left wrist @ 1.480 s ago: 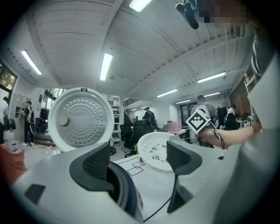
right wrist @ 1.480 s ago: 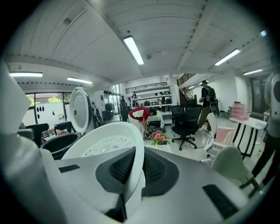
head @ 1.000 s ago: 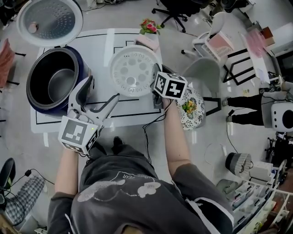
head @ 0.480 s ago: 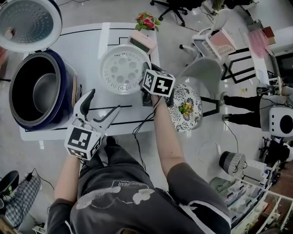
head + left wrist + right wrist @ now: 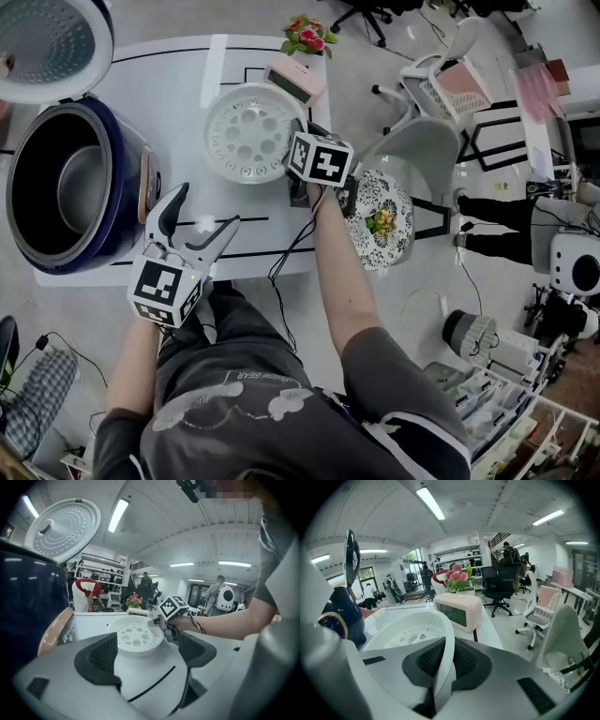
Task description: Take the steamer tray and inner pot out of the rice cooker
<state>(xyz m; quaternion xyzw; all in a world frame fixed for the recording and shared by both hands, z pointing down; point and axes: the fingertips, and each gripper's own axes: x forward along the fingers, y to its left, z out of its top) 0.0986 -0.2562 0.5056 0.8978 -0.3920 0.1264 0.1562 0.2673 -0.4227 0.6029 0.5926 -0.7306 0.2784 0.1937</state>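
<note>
Right gripper [image 5: 440, 667] clamped on rim of white perforated plastic steamer tray [image 5: 246, 131], which is out of the cooker, just ahead of its jaws. Left gripper [image 5: 145, 656] agape, empty. Silver metal inner pot [image 5: 80, 192] not yet lifted from dark-blue round rice cooker [image 5: 122, 178] off its left jaw: roughly half done.

readable text: none | shirt [image 5: 246, 405] print: too small to read | rice cooker [image 5: 118, 131] panel label: illegible

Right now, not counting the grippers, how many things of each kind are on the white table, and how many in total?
Rice cooker: 1
Inner pot, inside the cooker: 1
Steamer tray: 1
Pink clock: 1
Flower bunch: 1
Total: 5
</note>
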